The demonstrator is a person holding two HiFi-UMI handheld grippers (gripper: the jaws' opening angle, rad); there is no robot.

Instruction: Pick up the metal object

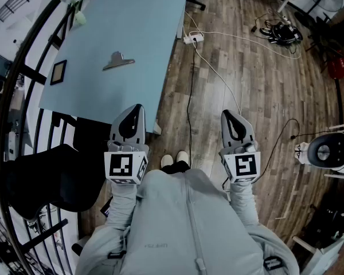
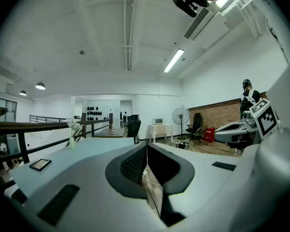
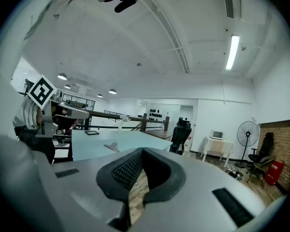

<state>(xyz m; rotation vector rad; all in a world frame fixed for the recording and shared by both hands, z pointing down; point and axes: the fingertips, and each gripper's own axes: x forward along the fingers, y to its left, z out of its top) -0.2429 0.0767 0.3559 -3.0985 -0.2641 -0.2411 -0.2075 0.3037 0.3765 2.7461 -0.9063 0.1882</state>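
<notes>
The metal object, a silver clip [image 1: 118, 61], lies flat near the middle of the light blue table [image 1: 137, 16]. It shows small and far off in the right gripper view [image 3: 111, 148]. My left gripper [image 1: 137, 108] hovers by the table's near corner, well short of the clip. Its jaws are shut and empty [image 2: 146, 147]. My right gripper [image 1: 226, 114] hangs over the wooden floor to the right of the table, also shut with nothing in it [image 3: 142, 152]. Both are held level in front of the person's body.
A small dark framed slab [image 1: 58, 72] and a vase of flowers [image 1: 77, 4] stand on the table's left side. A black railing [image 1: 23, 67] runs along the left. A black chair [image 1: 51, 176] sits below the table. A power strip [image 1: 193, 37] and cables lie on the floor.
</notes>
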